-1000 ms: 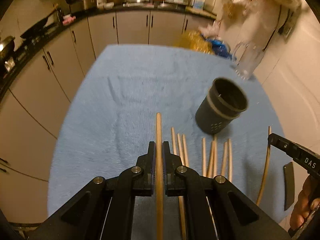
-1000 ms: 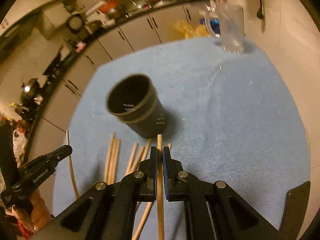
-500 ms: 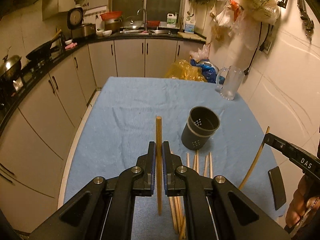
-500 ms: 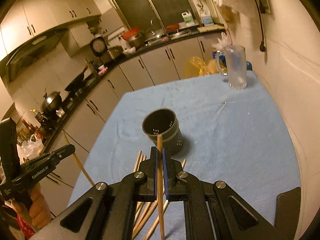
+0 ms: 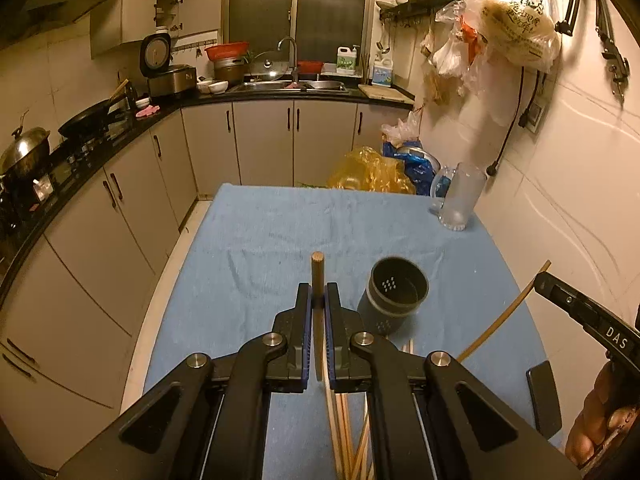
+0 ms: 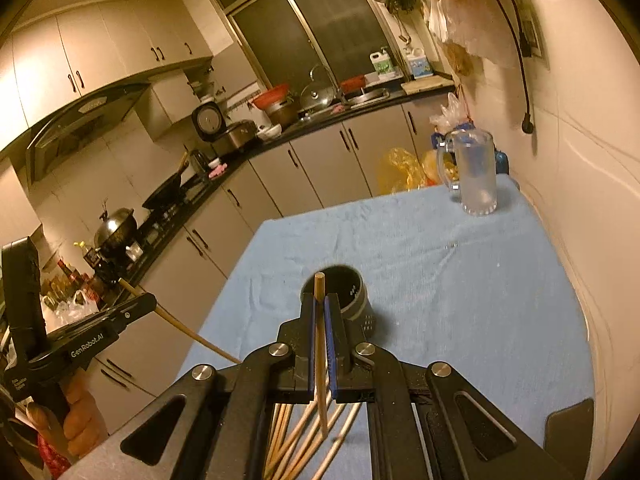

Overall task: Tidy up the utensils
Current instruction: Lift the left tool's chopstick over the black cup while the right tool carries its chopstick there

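Left gripper (image 5: 319,308): closed on one chopstick (image 5: 318,280), stick raised off the table, tip pointing forward.
Right gripper (image 6: 319,312): closed on a second chopstick (image 6: 319,320), held above the holder's mouth.
Holder (image 5: 394,296): dark perforated cup, upright on the blue cloth (image 5: 260,260), just right of the left gripper's stick.
Loose chopsticks (image 6: 296,440): fanned on the cloth under both grippers, near side of the holder.
Risk, tipping: likely if a stick catches the rim on the way down, since the cup looks light and stands on soft cloth.
Risk, crossing: two long sticks aimed at one narrow mouth; possible clash if lowered together.
Risk, slipping: thin round sticks pinched at one spot; could pivot in the grip.
Surroundings: glass mug (image 5: 458,200) at the far right corner, well apart from the holder; cabinets (image 5: 132,200) along the left; wall close on the right.
Obstruction: nothing between either stick and the holder.
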The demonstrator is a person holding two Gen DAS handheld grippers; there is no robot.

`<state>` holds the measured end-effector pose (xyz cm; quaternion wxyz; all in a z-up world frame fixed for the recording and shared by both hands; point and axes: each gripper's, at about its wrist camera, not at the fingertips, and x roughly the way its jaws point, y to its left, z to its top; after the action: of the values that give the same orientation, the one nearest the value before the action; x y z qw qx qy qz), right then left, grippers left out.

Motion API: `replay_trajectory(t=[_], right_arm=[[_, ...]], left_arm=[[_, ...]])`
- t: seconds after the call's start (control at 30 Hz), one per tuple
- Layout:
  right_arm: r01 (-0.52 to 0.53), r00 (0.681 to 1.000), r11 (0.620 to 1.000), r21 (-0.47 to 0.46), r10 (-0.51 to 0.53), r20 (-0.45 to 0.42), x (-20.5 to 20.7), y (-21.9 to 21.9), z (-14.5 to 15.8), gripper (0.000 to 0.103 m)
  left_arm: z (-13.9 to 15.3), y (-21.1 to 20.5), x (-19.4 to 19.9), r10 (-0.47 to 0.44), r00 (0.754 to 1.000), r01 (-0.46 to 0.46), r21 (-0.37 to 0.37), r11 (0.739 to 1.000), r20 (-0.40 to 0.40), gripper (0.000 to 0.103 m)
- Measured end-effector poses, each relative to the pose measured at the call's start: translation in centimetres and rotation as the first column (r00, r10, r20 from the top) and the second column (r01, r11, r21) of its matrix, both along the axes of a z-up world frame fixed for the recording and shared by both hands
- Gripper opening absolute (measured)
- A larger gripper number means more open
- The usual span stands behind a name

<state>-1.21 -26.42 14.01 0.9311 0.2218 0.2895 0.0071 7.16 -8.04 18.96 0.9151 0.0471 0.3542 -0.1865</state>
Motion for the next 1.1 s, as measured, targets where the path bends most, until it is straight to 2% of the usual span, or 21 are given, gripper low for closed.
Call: replay_trajectory(t=[0.17,0.47,0.6,0.8,1.1], right_arm=[[0.015,0.999,1.0,0.022,-0.016,0.036,0.9,-1.1,1.9,0.005],[0.047,0.992,0.998,0.031,-0.05,0.112,2.6,-2.9,6.1,0.005],[0.063,0.989,0.997,0.037,-0.067,0.131,3.8,-3.7,7.3,0.005],[0.076,0.991,0.996,0.045,-0.08,0.107,5.9,-4.6,6.5,0.005],[0.057,0.998,0.994,0.089,-0.057,-0.008,9.3,-5.8,1.4,0.005]], left_arm=[[1.9,-1.2,1.1,-0.008,1.0,0.008,-0.01,1.0,0.012,0.006],[7.4,-4.2,2.5,-0.041,0.996,0.045,-0.048,0.998,0.083,0.006],[8.4,-5.9,3.1,-0.065,0.994,0.071,-0.067,0.995,0.091,0.006],[6.8,-8.3,5.2,-0.089,0.995,0.094,-0.088,0.992,0.053,0.006],[1.1,-9.6,8.4,-0.113,0.99,0.105,-0.083,0.991,-0.09,0.006]])
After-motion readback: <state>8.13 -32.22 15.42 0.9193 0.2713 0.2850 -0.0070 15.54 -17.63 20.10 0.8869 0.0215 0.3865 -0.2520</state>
